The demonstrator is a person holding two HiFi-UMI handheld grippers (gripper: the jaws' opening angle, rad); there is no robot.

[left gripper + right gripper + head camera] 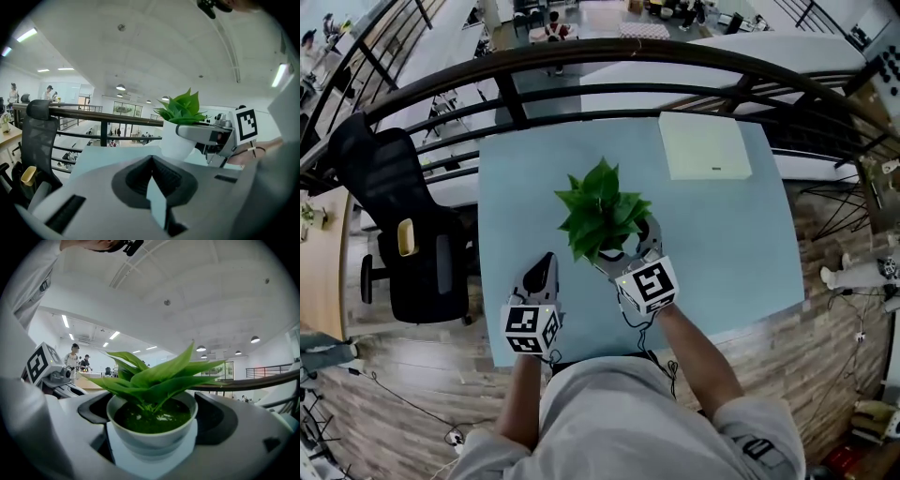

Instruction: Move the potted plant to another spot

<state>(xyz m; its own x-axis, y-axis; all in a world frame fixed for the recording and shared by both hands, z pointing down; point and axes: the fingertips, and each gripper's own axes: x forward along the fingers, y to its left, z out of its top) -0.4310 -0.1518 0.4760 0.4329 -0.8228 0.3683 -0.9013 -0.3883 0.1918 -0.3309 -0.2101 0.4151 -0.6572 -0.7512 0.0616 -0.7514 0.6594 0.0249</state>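
Within right gripper (623, 248), potted plant (602, 214); pot (150, 441) leaf-hidden overhead

Left gripper (547, 264) jaws together, right gripper (625, 243) clasping potted plant (600, 211)

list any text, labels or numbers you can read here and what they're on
No readable words or numbers anywhere.
Left marker cube and right marker cube: black-and-white square patterns only, no letters.
White box: small dark mark near its front edge, too small to read.
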